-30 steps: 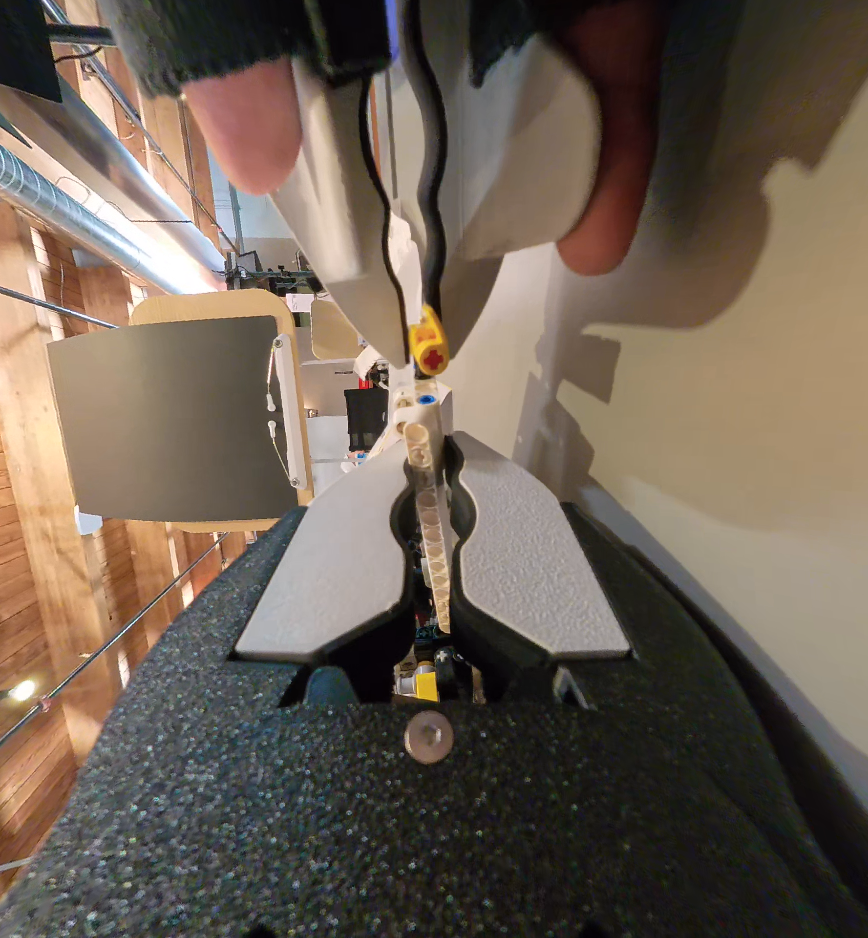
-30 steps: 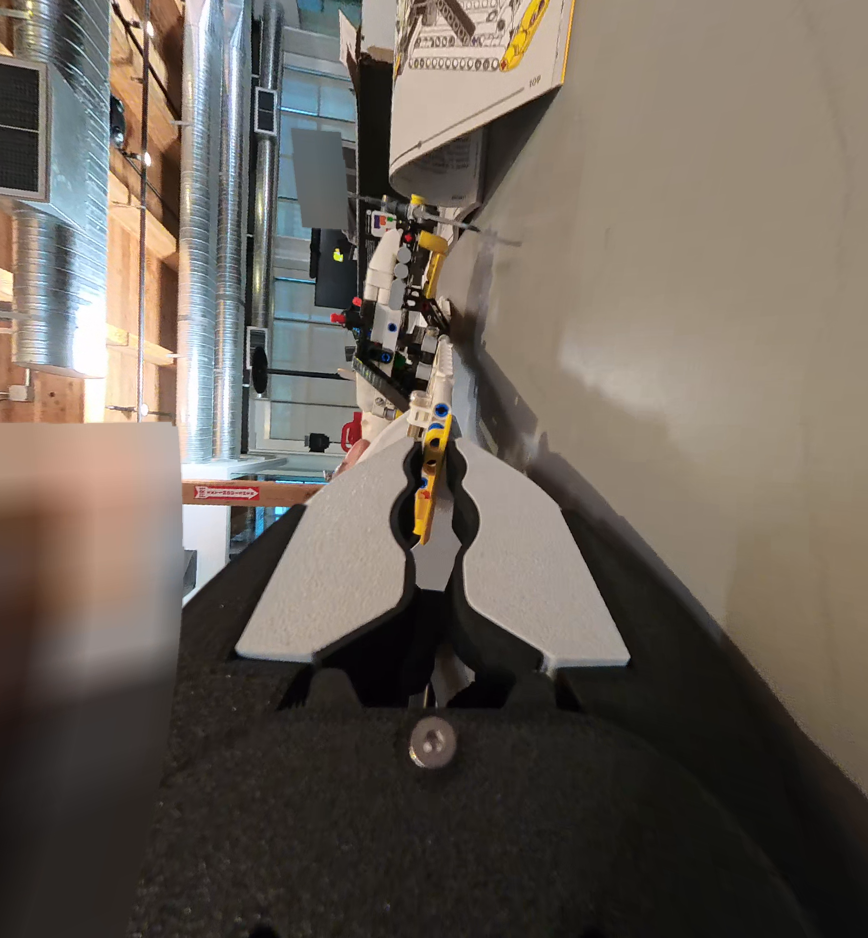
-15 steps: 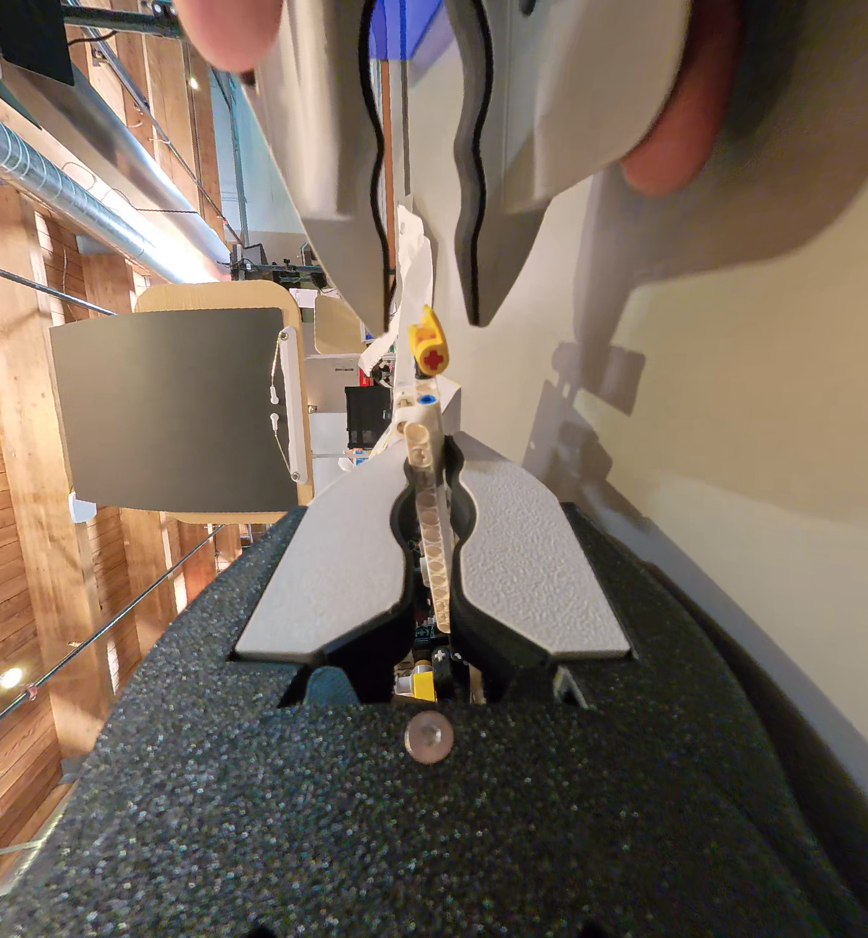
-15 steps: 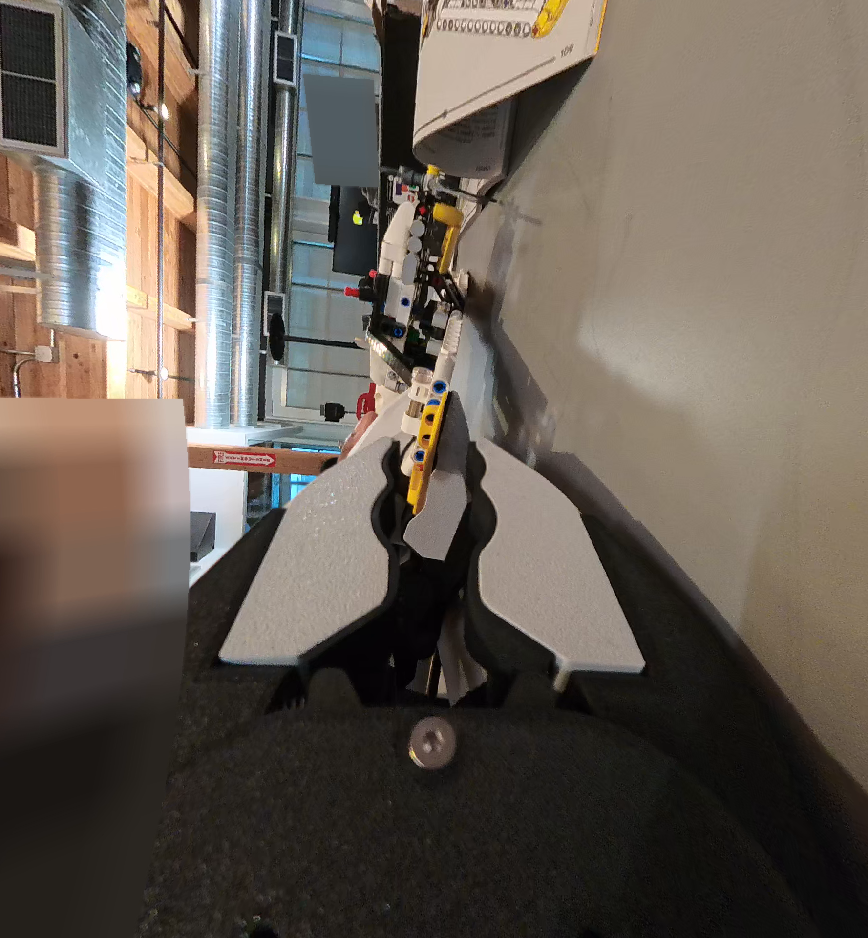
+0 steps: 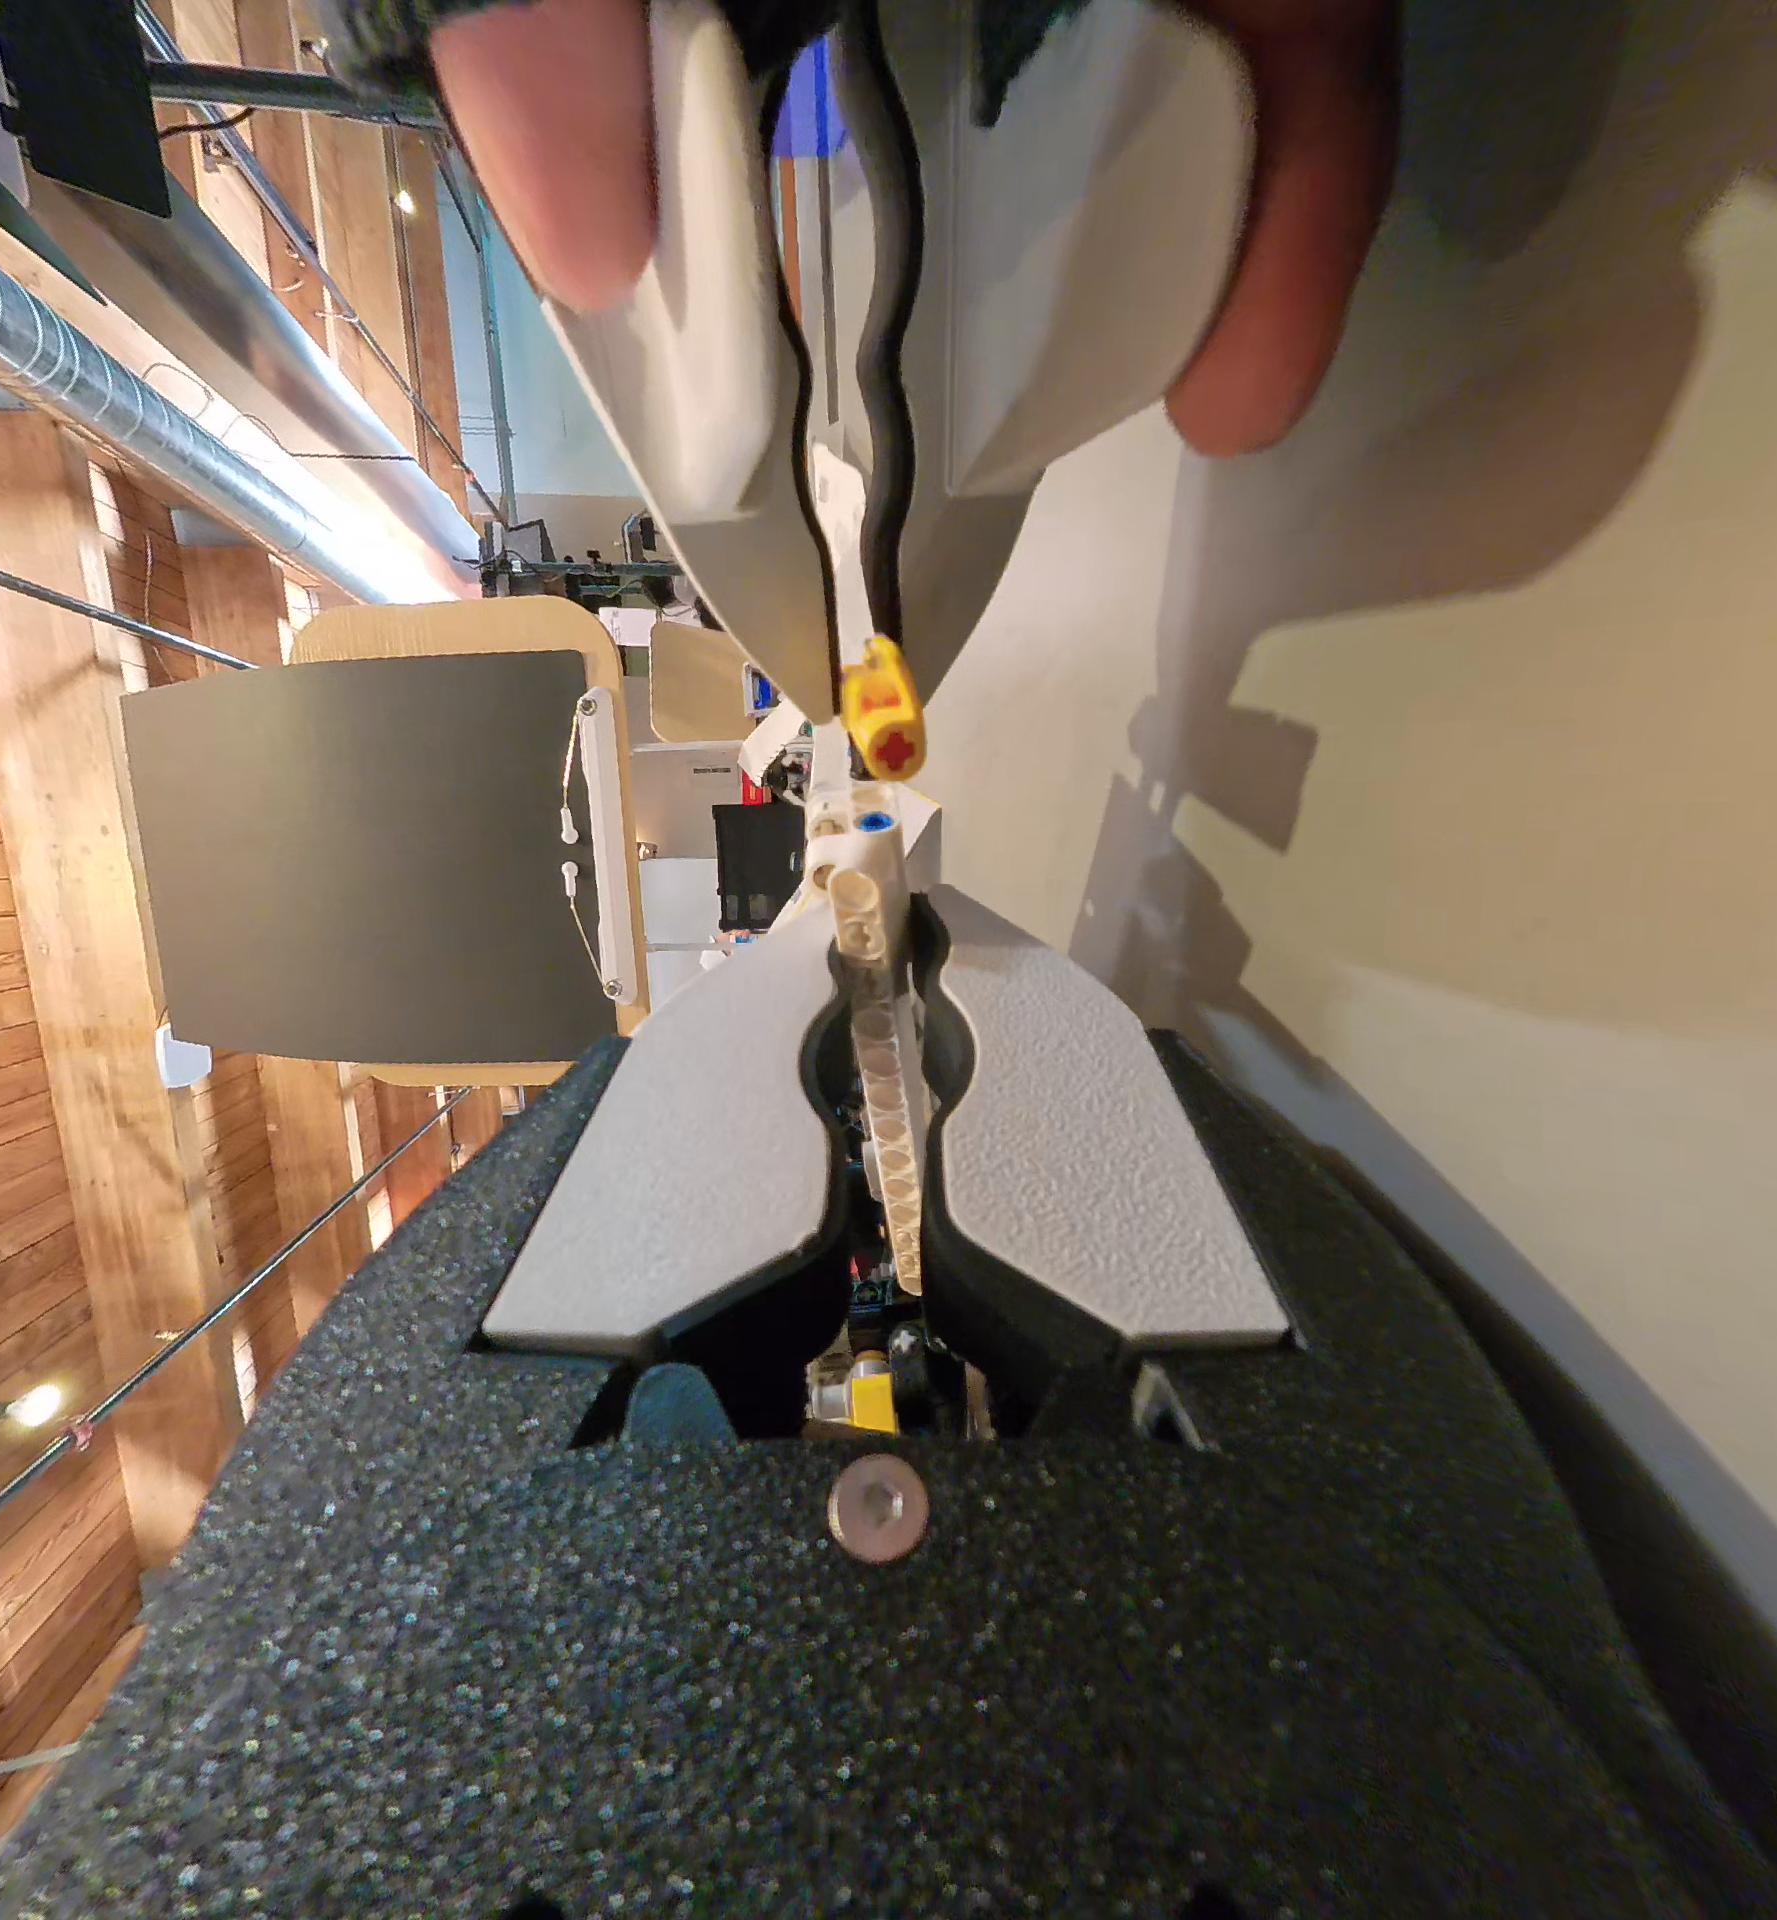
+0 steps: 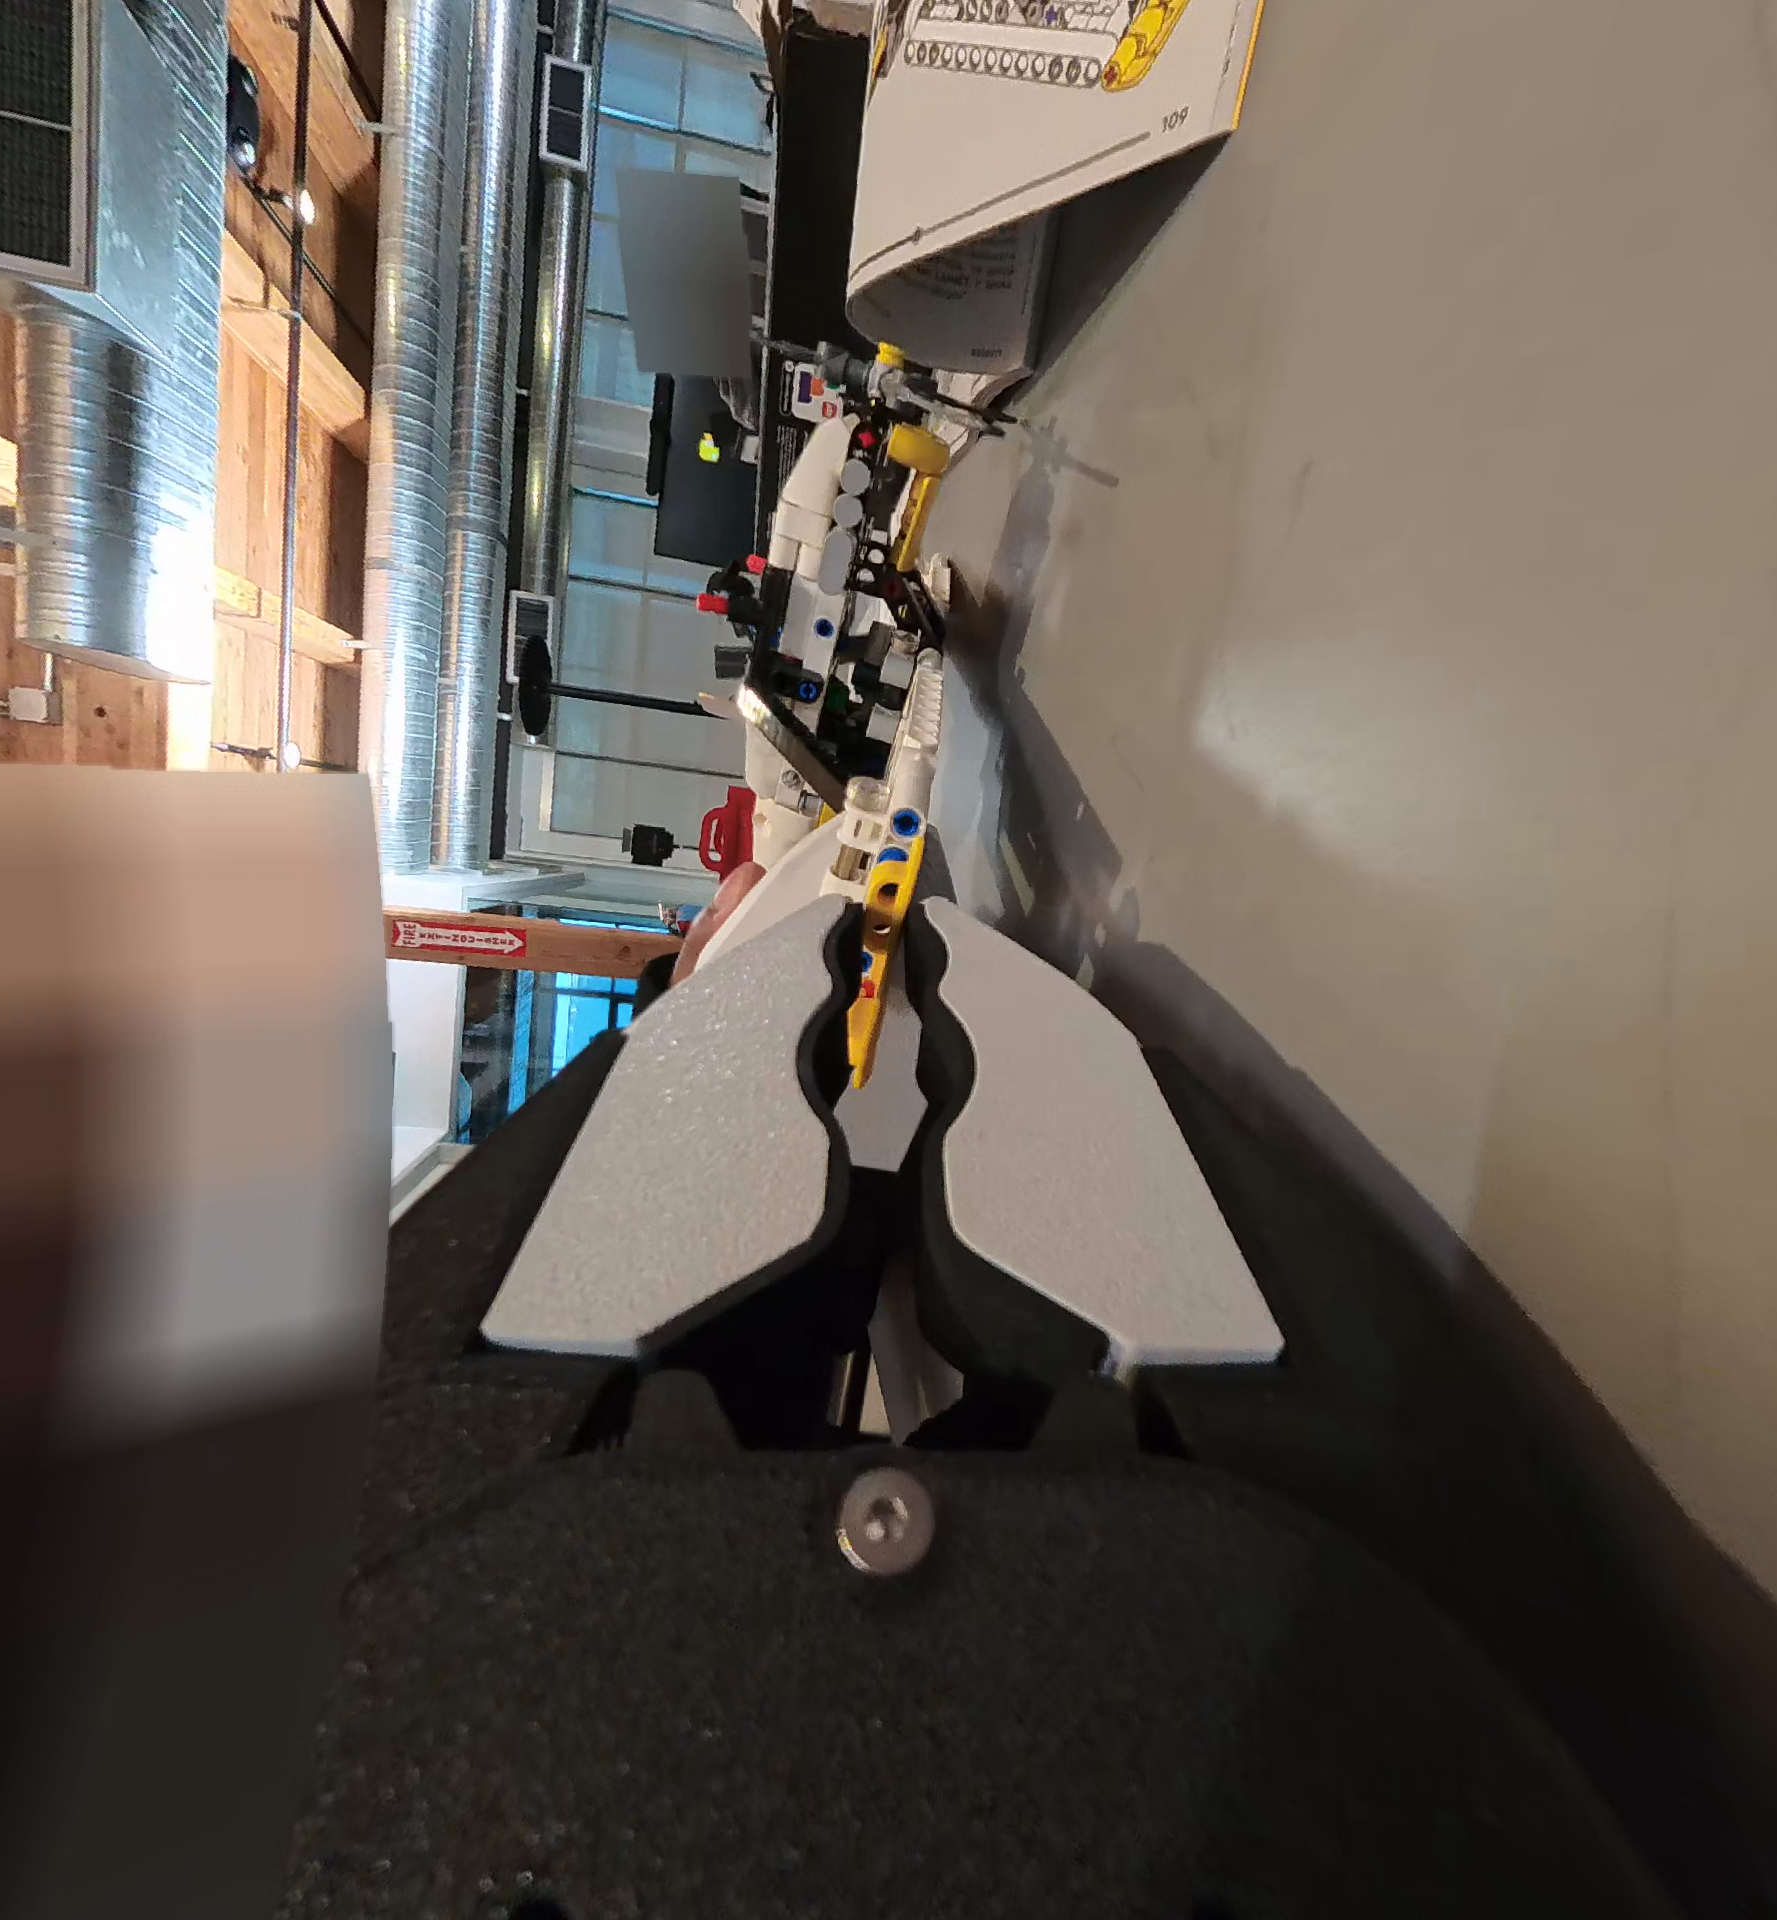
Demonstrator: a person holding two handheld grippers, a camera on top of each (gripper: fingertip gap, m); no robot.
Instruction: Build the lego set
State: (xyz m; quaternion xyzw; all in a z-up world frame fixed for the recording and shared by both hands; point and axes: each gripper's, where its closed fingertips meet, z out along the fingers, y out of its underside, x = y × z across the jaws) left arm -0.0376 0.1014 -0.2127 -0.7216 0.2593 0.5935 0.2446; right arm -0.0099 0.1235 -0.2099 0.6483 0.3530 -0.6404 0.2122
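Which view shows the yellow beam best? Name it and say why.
Right wrist view: the yellow beam shows lengthwise between the right gripper's pads. Left wrist view shows only its end, with a red cross, at that gripper's tips.

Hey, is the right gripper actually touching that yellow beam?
Touching. In the right wrist view the right gripper has both black pads closed against the sides of the yellow beam, with no gap showing.

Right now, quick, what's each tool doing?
Left tool: shut on the tan beam.
Right tool: shut on the yellow beam.
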